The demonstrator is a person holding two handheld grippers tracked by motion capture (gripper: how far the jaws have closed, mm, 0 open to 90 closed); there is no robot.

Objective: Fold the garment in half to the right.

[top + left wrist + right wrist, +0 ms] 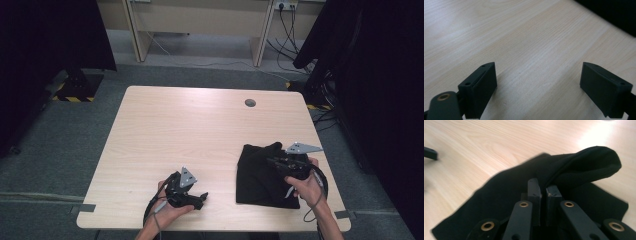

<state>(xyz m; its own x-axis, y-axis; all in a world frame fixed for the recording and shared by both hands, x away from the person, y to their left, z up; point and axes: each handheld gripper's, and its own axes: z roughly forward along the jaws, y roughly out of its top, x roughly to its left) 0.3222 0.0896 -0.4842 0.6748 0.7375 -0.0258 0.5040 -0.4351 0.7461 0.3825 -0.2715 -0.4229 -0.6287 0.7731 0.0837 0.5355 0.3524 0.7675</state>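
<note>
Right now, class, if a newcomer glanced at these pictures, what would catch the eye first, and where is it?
The black cloth stands out first, dark against the pale wooden table, lying near its front right corner. The right gripper has its jaws shut on a fold of the cloth, raising a hump of fabric. At the front left, the left gripper rests with its jaws wide open over bare wood.

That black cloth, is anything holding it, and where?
The right gripper pinches a raised fold of the black cloth near its far edge. The left gripper holds nothing.
</note>
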